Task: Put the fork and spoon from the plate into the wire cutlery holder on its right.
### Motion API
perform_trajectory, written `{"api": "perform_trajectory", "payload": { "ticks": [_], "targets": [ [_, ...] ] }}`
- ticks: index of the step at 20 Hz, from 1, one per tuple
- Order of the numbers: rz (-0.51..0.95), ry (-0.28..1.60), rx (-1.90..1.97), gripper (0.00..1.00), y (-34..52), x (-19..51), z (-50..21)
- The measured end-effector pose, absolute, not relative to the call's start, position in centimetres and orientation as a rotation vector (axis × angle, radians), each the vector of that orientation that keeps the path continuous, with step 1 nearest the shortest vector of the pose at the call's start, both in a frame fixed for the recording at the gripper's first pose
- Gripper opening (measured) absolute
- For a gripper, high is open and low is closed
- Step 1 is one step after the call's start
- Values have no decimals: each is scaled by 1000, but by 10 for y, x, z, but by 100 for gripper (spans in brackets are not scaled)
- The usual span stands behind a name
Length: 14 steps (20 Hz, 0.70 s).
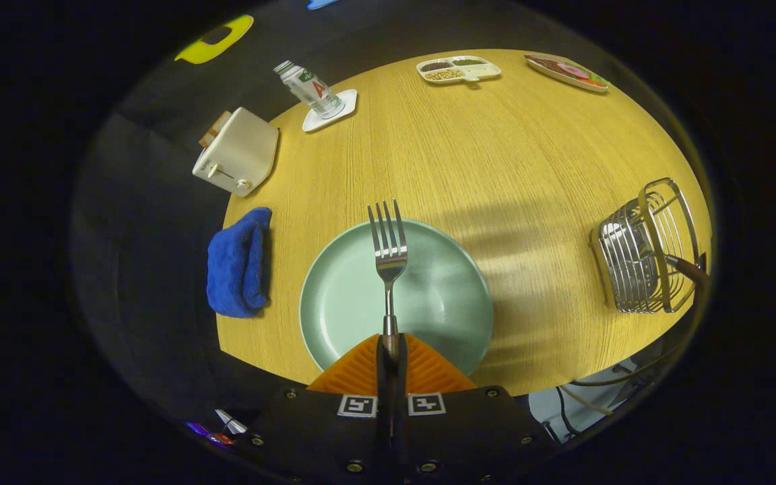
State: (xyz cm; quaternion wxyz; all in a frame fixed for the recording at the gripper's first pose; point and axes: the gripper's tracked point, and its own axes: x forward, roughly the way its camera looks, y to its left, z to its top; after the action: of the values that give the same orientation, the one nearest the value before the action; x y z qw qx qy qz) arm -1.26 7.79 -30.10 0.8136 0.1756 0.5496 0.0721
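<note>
My gripper is shut on the handle of a silver fork. The fork sticks straight out ahead of the fingers, tines forward, held above a pale green plate. The plate lies on the round wooden table just beyond the fingers, and its visible surface is bare. The wire cutlery holder stands to the right of the plate near the table's right edge. A dark handle sticks out of the holder's open top.
A blue cloth lies left of the plate at the table's edge. A white toaster and a bottle on a white coaster stand at the far left. Two food trays sit at the far side.
</note>
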Motion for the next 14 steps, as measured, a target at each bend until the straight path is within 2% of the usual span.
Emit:
{"api": "perform_trajectory", "payload": {
  "ticks": [14],
  "targets": [
    [-57, 1002, 511, 3, -31, -18, -254]
  ]
}}
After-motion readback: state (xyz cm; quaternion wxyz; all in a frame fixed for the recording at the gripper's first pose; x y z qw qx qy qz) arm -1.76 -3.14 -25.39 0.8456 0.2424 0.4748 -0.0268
